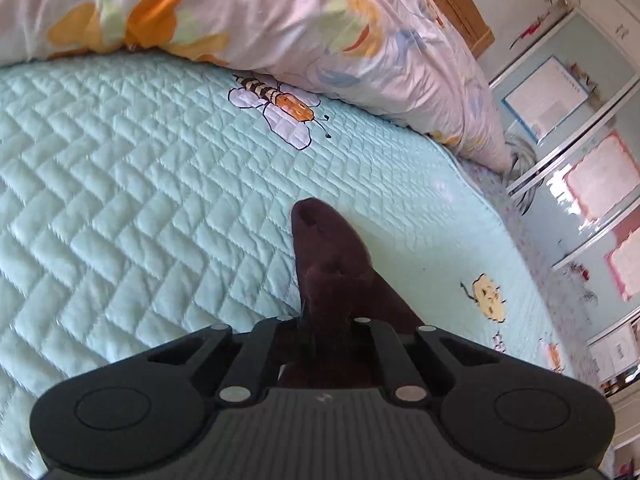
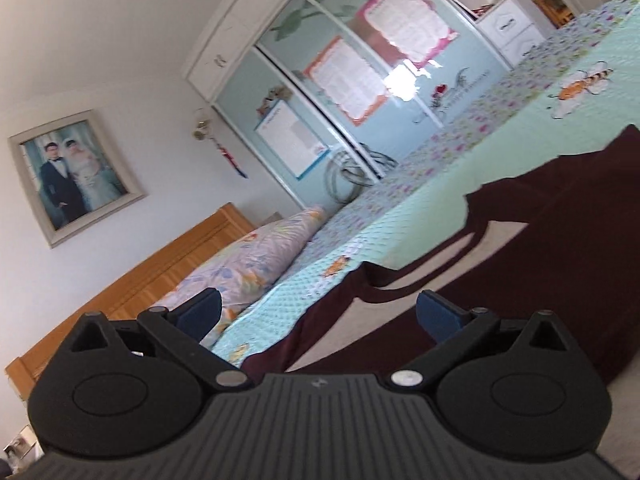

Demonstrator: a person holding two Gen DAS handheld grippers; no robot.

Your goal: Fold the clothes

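The dark maroon garment (image 2: pixel 520 248) lies spread on the bed's pale green quilt (image 1: pixel 140 168), and I take the quilt's embroidered bee (image 1: pixel 280 104) as my landmark. In the left wrist view a pinched-up fold of that maroon cloth (image 1: pixel 324 248) stands as a narrow peak on the near side of the bee, its tip pointing toward the bee and the flowered pillow (image 1: pixel 280 20) beyond. My left gripper (image 1: pixel 326 320) is pressed together on that fold; the cloth covers the fingers, so I read the grip from the closed linkage and the fabric rising straight out between the jaws. In the right wrist view the body of the garment runs from just ahead of the right gripper (image 2: pixel 320 316) away across the bed toward another bee (image 2: pixel 580 84), long axis roughly along my line of sight, with a paler inner face showing at an opening. The right gripper is spread wide, blue fingers (image 2: pixel 438 316) well apart, nothing between them, hovering low over the near edge of the cloth. I judge the left hand has its corner and the right, nearest the free edge directly ahead, needs to drop and pinch it for a matched fold. The risk is catching only one layer there.
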